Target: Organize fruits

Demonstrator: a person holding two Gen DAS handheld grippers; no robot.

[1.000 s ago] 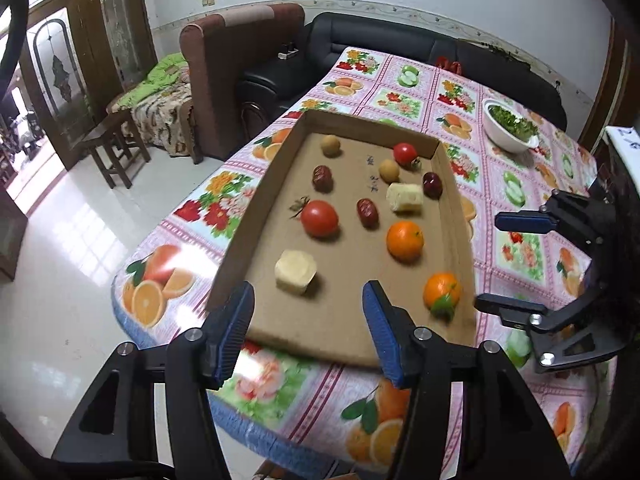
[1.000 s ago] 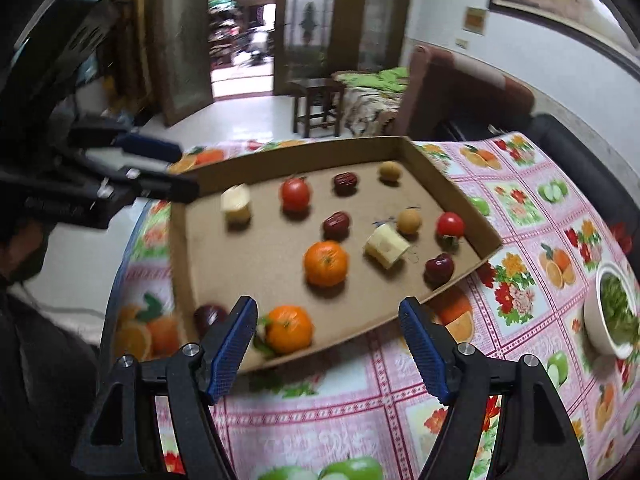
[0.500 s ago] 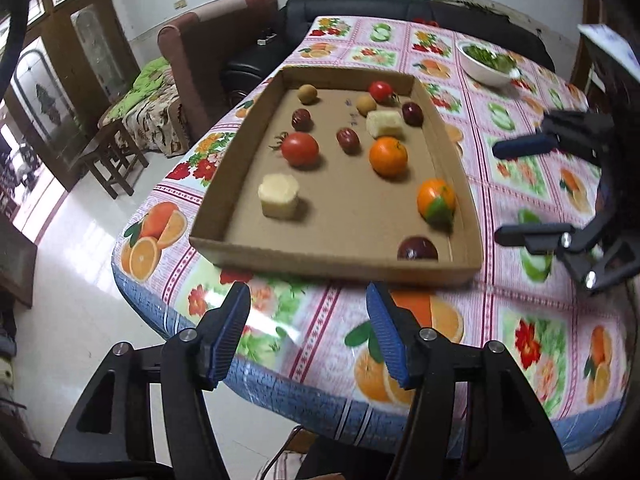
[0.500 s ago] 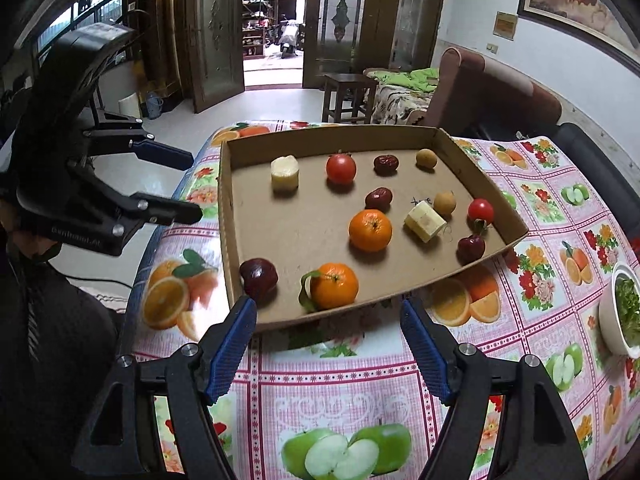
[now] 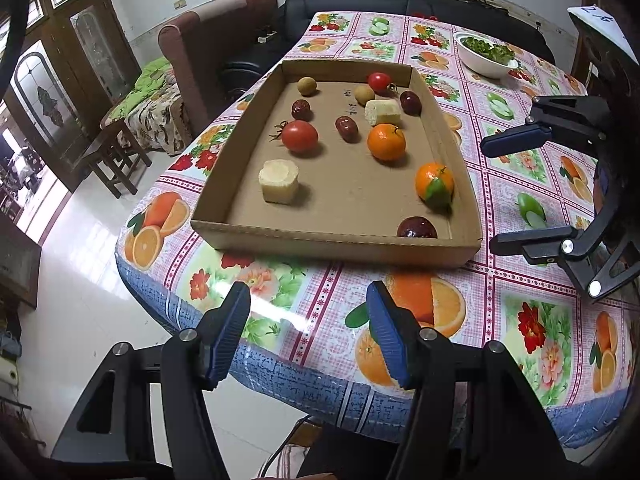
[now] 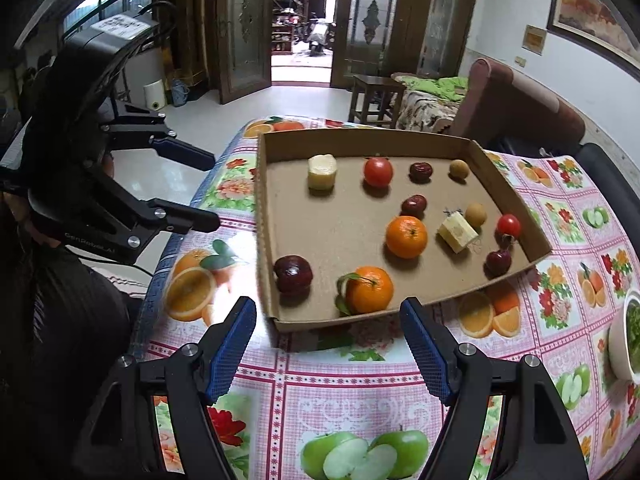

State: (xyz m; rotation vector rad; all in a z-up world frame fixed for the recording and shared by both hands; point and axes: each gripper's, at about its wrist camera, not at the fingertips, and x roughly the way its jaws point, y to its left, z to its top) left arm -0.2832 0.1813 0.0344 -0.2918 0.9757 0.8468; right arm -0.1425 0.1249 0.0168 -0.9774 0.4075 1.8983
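Two hand-held grippers: left hand-held gripper (image 5: 308,336) jaws apart, empty | right hand-held gripper (image 6: 328,346) jaws apart, empty | both above counter (image 5: 520,280) beside cardboard tray (image 5: 328,242) of fruit

Cardboard tray (image 6: 508,188) of fruit on floral tablecloth (image 6: 360,396), beyond right gripper (image 6: 328,344)'s empty parted jaws.

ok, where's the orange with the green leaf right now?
The leafy orange sits in the cardboard tray by its near wall in the right wrist view, beside the dark plum, just ahead of the open right gripper.
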